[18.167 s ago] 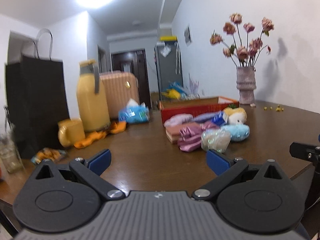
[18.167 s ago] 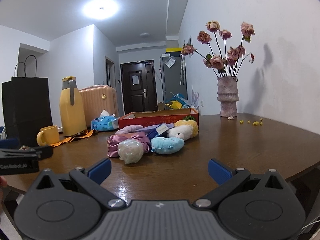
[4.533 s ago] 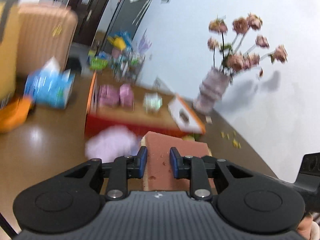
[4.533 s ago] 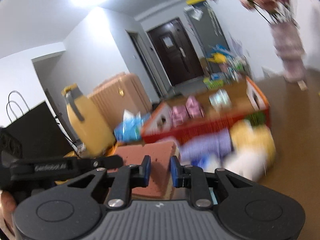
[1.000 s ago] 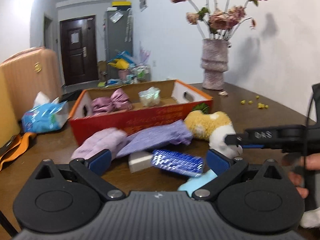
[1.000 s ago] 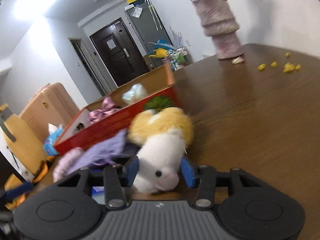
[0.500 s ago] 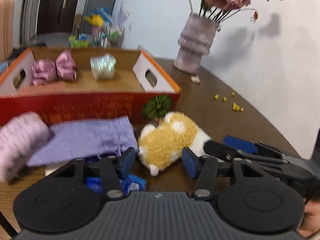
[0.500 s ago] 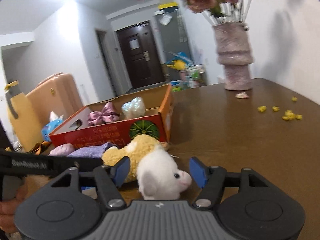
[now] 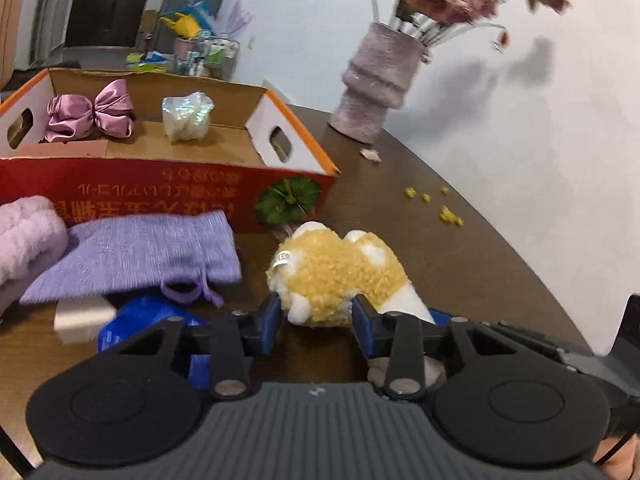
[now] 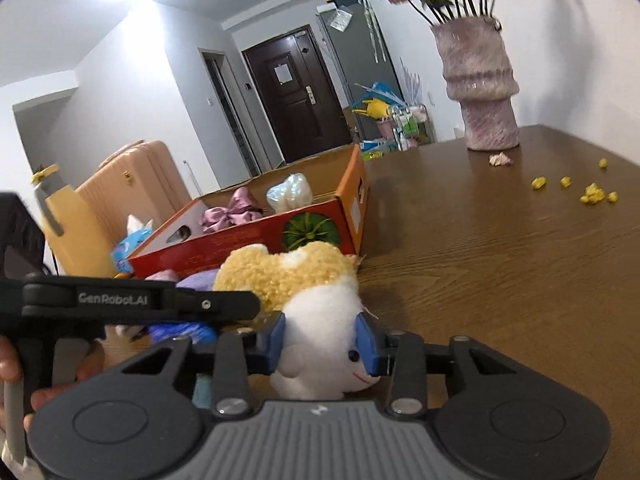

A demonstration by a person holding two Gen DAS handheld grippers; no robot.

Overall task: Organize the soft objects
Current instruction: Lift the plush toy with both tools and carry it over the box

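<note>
A yellow and white plush toy (image 9: 340, 272) lies on the brown table just in front of a red cardboard box (image 9: 160, 184). My left gripper (image 9: 318, 314) is closing on the toy's yellow rear end, and its blue pads touch the fur on both sides. Closing from the other side, my right gripper (image 10: 322, 340) has its pads pressed into the toy's white head (image 10: 320, 320). Inside the box lie a pink satin bow (image 9: 90, 114) and a shiny white pouch (image 9: 186, 116). A purple knitted pouch (image 9: 136, 252) and a lilac fluffy piece (image 9: 24, 236) lie left of the toy.
A blue packet (image 9: 132, 320) and a small white block (image 9: 82, 318) sit under the purple pouch. A vase of dried flowers (image 9: 374, 92) stands far right, with yellow crumbs (image 9: 440, 208) near it. A suitcase (image 10: 132, 184), a yellow jug (image 10: 68, 232) and a tissue pack (image 10: 130, 246) lie beyond the box.
My left gripper swung right from the blue packet to the plush toy and narrowed from wide open onto its rear. My right gripper's jaws widened, then closed in on the toy's head.
</note>
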